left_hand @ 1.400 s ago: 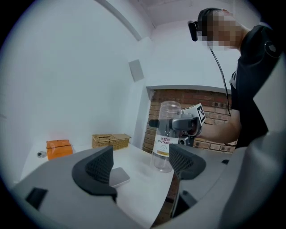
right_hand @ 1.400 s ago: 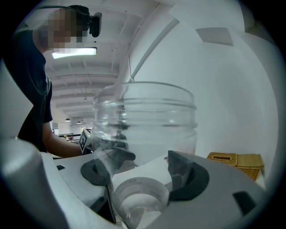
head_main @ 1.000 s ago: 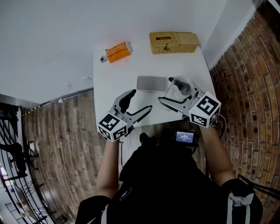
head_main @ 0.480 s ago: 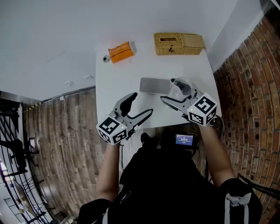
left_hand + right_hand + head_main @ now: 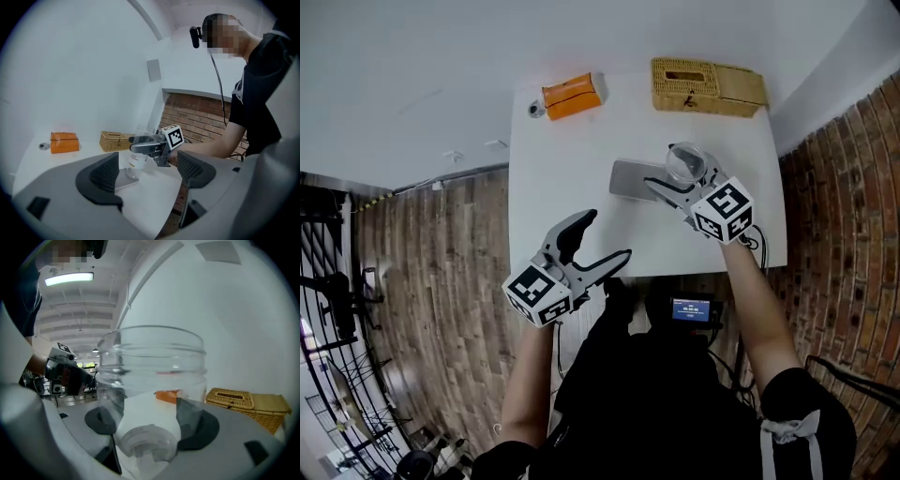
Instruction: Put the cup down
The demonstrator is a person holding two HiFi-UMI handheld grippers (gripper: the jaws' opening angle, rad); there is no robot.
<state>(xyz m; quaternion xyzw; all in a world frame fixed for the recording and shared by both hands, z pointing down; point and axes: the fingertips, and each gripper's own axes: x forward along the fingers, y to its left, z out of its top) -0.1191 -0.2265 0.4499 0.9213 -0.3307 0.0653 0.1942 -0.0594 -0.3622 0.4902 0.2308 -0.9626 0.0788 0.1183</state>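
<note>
Well, my right claw [image 5: 681, 178] is clamped on the clear plastic cup [image 5: 686, 159], one dark pad [image 5: 197, 423] pressed to each side of its lower wall. From the right gripper view the cup [image 5: 152, 380] fills the space between my jaws. It stands upright, with its long axis straight up and down, its wide open mouth on top and its moulded base at the bottom. From the left gripper view the cup [image 5: 136, 157] stands over the flat grey rectangular slab [image 5: 123, 182] on the white table [image 5: 562, 169]. Its base is right at the slab's top, but I cannot tell whether the two are touching. In the head view the slab [image 5: 630, 178] lies near the middle of the table, and the cup is over its right end. My left claw [image 5: 605, 236] hangs at the near edge of the table, well apart from the cup. Its jaws are spread wide with nothing between them. At the far side lie the orange packet [image 5: 572, 96] on the left and the woven wicker box [image 5: 703, 84] on the right, both well away from the cup.
</note>
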